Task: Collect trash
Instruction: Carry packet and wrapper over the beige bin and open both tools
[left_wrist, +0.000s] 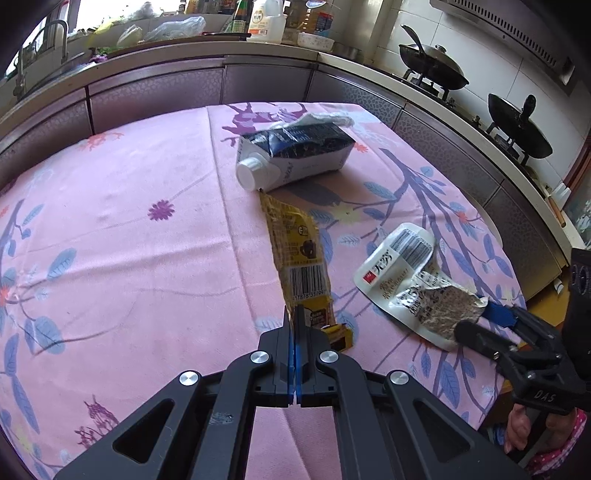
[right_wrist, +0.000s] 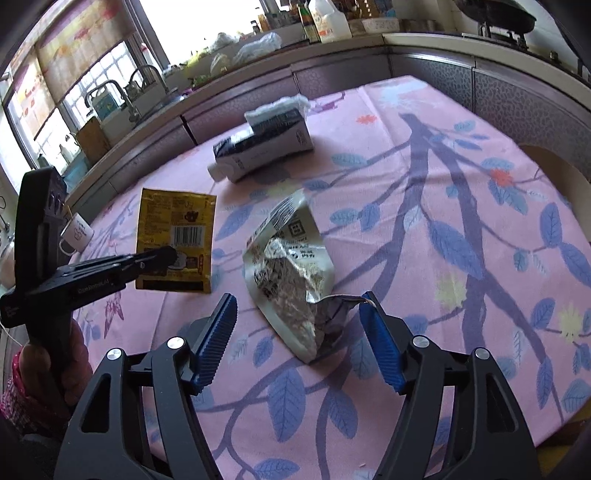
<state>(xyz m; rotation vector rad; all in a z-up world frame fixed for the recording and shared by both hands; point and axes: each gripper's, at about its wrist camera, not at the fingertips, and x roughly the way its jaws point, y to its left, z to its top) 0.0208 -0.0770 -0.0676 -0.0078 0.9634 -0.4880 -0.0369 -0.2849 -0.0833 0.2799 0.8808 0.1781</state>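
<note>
My left gripper (left_wrist: 294, 314) is shut on the near end of a yellow snack wrapper (left_wrist: 297, 251) and holds it off the pink floral tablecloth (left_wrist: 129, 229); the wrapper also shows in the right wrist view (right_wrist: 177, 229). My right gripper (right_wrist: 299, 299) is open, its blue pads (right_wrist: 218, 332) on either side of the torn end of a white and silver foil pouch (right_wrist: 288, 266); the pouch also shows in the left wrist view (left_wrist: 402, 273). A dark blue and white carton (left_wrist: 295, 151) with a white cap lies on its side farther back.
A crumpled white tissue (right_wrist: 280, 105) lies behind the carton. A kitchen counter (left_wrist: 221, 62) with a sink, bottles and bags runs behind the table. Woks (left_wrist: 436, 66) sit on a stove at the right. A white mug (right_wrist: 77, 232) stands beyond the table's left edge.
</note>
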